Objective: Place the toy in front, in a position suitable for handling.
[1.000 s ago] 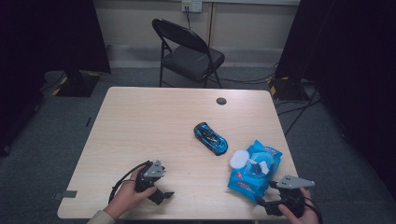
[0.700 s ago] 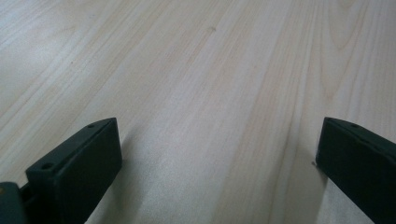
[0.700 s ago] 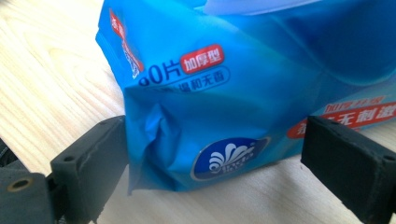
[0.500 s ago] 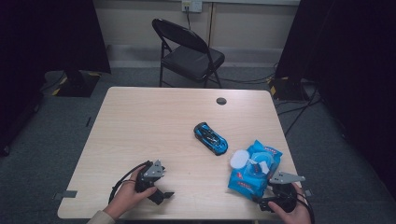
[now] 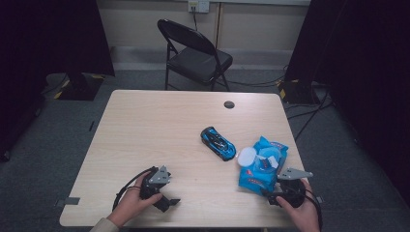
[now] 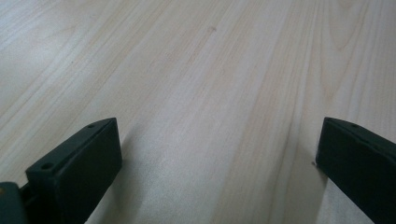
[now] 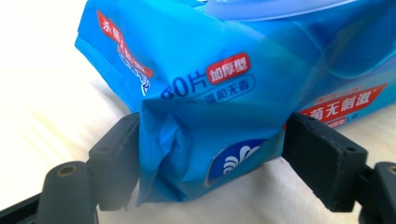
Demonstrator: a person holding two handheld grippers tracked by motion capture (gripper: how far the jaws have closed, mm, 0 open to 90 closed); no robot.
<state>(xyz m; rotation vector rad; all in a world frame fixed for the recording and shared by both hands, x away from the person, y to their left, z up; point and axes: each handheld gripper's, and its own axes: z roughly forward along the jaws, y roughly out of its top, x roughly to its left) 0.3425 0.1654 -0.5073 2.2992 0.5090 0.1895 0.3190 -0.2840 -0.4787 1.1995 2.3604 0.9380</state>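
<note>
A blue pack of wet wipes (image 5: pixel 261 166) with a white round lid lies near the table's front right corner. My right gripper (image 5: pixel 271 195) is at its near end. In the right gripper view the pack's end (image 7: pixel 210 93) sits between the two black jaws, which have just been closing; both pads touch it and the wrapper is creased at the left pad (image 7: pixel 116 154). A blue toy car (image 5: pixel 218 143) sits left of the pack, untouched. My left gripper (image 5: pixel 167 201) rests at the front left, open over bare wood (image 6: pixel 217 154).
The light wooden table (image 5: pixel 159 130) has a small dark round cap (image 5: pixel 229 104) near its far edge. A black folding chair (image 5: pixel 196 53) stands behind the table. Dark curtains hang on both sides, and cables lie on the floor at right.
My right gripper has slid forward to the near end of the wipes pack, which now lies between its jaws. The left gripper, the car and the pack have stayed put.
</note>
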